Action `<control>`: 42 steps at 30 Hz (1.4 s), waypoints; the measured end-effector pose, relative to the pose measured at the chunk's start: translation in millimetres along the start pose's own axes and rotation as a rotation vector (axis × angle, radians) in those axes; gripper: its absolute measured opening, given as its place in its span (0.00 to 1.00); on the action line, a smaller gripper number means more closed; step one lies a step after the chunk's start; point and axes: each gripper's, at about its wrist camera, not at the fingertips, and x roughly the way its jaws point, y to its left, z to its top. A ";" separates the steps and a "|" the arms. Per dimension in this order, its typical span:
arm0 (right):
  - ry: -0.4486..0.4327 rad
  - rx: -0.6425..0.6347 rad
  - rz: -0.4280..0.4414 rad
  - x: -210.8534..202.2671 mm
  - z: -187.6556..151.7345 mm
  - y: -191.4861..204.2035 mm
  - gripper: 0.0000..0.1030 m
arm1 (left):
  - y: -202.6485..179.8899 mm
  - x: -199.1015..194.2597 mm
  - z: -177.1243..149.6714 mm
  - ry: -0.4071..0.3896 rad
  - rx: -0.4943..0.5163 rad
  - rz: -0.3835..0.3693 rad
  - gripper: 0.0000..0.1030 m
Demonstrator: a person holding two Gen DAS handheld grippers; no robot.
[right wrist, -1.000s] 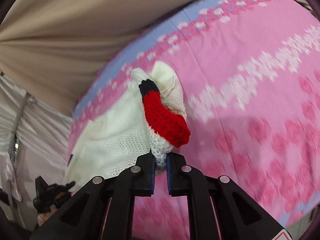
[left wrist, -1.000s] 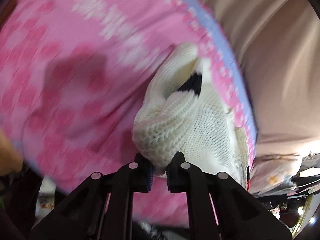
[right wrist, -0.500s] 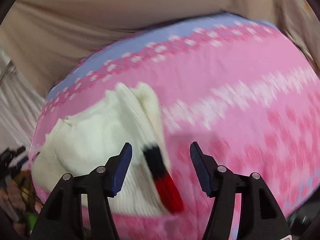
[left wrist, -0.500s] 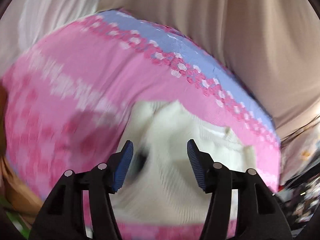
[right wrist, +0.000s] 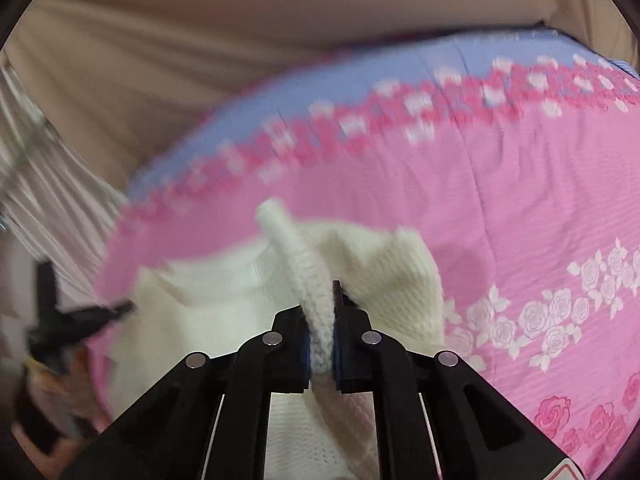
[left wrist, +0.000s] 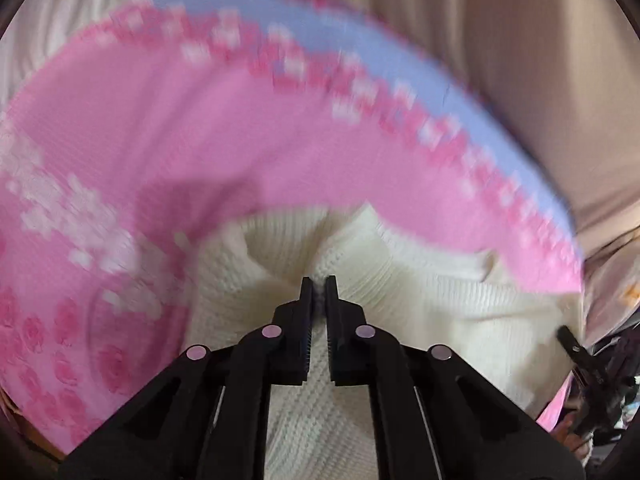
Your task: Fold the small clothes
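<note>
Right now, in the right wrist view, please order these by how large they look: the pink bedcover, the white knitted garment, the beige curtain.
1. pink bedcover
2. beige curtain, perhaps near the bedcover in area
3. white knitted garment, partly hidden behind the gripper

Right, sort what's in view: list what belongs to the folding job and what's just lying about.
Job:
- cream knitted sweater
- left tongs, shut on its knit
- right tongs, shut on its ribbed edge

Lying about:
- pink rose-print bedspread
- beige curtain
</note>
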 end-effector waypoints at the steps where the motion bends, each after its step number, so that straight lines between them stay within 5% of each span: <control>1: -0.038 -0.005 -0.010 -6.2 3.4 -2.4 0.07 | 2.7 -6.9 1.7 -0.026 -0.001 0.017 0.05; 2: -0.049 -0.014 -0.054 -1.9 4.8 -9.3 0.09 | 7.3 -7.8 4.4 -0.035 -0.014 0.040 0.05; 4: 0.071 -0.019 -0.201 42.0 2.1 -39.9 0.30 | 17.1 17.7 7.8 0.023 -0.031 0.080 0.05; 6: 0.215 0.054 -0.321 74.0 -5.1 -68.5 0.29 | 22.4 42.4 6.6 0.060 -0.026 0.149 0.05; 9: 0.063 0.094 -0.221 29.0 -6.4 -59.6 0.28 | 25.7 30.4 4.1 0.035 -0.041 0.116 0.08; 11: 0.042 0.081 -0.171 10.0 -13.4 -46.4 0.28 | 27.3 11.7 -1.1 -0.009 -0.055 0.104 0.08; 13: 0.104 0.079 -0.113 16.8 -27.6 -37.3 0.28 | 29.4 7.4 -7.4 -0.027 -0.048 0.130 0.08; 15: 0.195 -0.006 -0.195 46.3 -45.3 -32.7 0.28 | 37.7 19.4 -14.1 0.016 -0.070 0.149 0.08; 20: 0.118 -0.016 -0.232 18.2 -45.6 -27.1 0.30 | 54.5 -4.1 -27.1 0.007 -0.158 0.076 0.09; 26: 0.102 -0.012 -0.233 -32.8 -72.2 -28.7 0.54 | 71.9 -43.2 -84.9 0.020 -0.183 0.054 0.38; 29: 0.143 0.029 -0.245 -37.9 -101.7 -40.7 0.56 | 76.9 -47.7 -115.4 0.046 -0.229 0.024 0.51; 37: 0.245 0.209 -0.164 -19.7 -139.3 -65.1 0.63 | 82.2 -29.5 -146.8 0.094 -0.299 0.033 0.56; 40: 0.242 0.266 -0.105 -13.3 -143.2 -70.1 0.55 | 86.6 -24.4 -146.3 0.106 -0.320 0.041 0.47; 41: 0.231 0.248 -0.107 -14.8 -141.0 -67.5 0.24 | 88.0 -25.2 -145.9 0.104 -0.320 0.048 0.43; 42: 0.226 0.223 -0.120 -17.5 -137.6 -64.0 0.16 | 89.4 -26.5 -145.2 0.105 -0.326 0.045 0.42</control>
